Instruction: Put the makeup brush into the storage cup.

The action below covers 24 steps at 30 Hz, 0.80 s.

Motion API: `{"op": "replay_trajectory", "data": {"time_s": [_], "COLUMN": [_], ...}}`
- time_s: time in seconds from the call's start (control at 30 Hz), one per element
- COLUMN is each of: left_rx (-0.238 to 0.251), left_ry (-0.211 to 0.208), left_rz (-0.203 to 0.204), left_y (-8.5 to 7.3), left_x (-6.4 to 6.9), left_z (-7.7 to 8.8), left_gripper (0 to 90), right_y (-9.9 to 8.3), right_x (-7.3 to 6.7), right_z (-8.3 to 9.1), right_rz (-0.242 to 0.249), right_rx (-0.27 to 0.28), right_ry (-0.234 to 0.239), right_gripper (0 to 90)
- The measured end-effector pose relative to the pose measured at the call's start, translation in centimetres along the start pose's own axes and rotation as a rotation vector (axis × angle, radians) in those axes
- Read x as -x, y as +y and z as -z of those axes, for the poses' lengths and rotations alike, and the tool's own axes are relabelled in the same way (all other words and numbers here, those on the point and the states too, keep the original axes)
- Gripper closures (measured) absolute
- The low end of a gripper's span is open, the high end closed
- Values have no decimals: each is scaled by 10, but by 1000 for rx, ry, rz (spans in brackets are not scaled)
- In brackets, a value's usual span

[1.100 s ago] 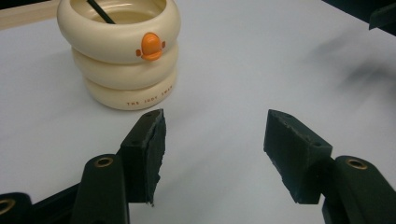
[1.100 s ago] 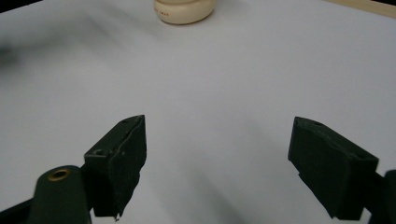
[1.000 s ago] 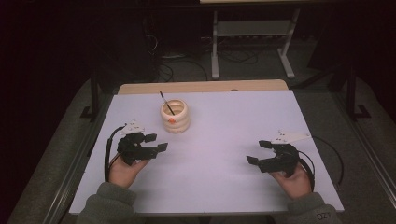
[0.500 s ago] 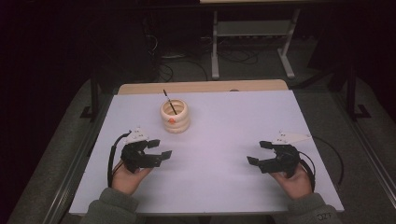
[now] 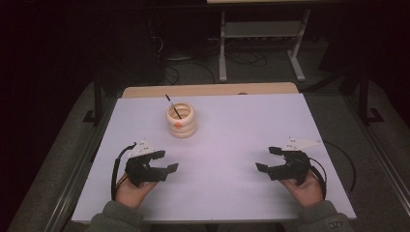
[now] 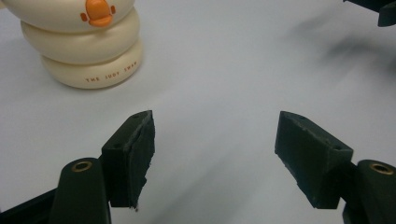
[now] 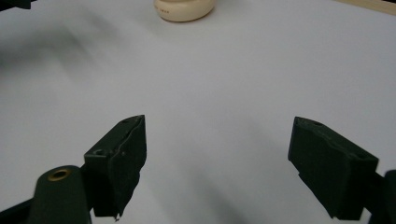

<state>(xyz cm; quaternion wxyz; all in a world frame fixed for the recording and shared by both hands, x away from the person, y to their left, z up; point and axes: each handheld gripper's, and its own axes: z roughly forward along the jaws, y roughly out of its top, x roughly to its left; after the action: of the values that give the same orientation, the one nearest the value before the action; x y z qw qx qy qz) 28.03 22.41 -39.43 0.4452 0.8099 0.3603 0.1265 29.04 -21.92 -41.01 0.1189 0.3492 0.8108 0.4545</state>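
Note:
A cream ringed holder [image 5: 181,121] with an orange beak stands at the table's back left, with a thin black stick [image 5: 171,105] leaning out of its top. My left gripper [image 5: 167,161] sits nearer the front edge than the holder. Its jaws have just been opening and now stand wide, with nothing between them. In the left gripper view the holder [image 6: 84,46] is at upper left beyond the open jaws of my left gripper [image 6: 215,144]. My right gripper [image 5: 266,159] rests at the right, open and empty. From my right gripper [image 7: 217,158] the holder [image 7: 184,8] shows far off.
The white tabletop [image 5: 232,135] spreads between both hands. A wooden strip [image 5: 208,90] runs along its far edge. Beyond it are a metal stand [image 5: 261,34] and cables on the dark floor. A cable [image 5: 343,159] trails from the right gripper.
My left hand has drawn back from the holder toward the table's near edge and its jaws have spread wider. The right hand has stayed still.

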Motion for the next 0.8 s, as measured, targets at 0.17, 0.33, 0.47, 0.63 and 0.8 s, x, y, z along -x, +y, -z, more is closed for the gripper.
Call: {"op": "replay_trajectory", "data": {"time_s": [0.17, 0.33, 0.47, 0.63, 0.8], "left_rx": [-7, -1, 8, 6, -3], "left_ry": [-1, -5, -8, -2, -5], "left_rz": [-9, -7, 4, -2, -8], "left_y": [-6, -8, -9, -10, -11], "left_x": [4, 3, 3, 4, 2], "left_z": [-2, 1, 3, 1, 0], "left_gripper": [274, 271, 268, 266, 265], "right_y": [-1, -1, -2, -3, -3], "right_x": [-2, -3, -4, -5, -5], "right_z": [-2, -2, -4, -5, -6], "right_rz": [7, 12, 13, 13, 16], "right_rx": [-6, -11, -13, -19, -21], "right_ry": [0, 2, 1, 3, 4], "right_gripper": [183, 183, 183, 184, 184]}}
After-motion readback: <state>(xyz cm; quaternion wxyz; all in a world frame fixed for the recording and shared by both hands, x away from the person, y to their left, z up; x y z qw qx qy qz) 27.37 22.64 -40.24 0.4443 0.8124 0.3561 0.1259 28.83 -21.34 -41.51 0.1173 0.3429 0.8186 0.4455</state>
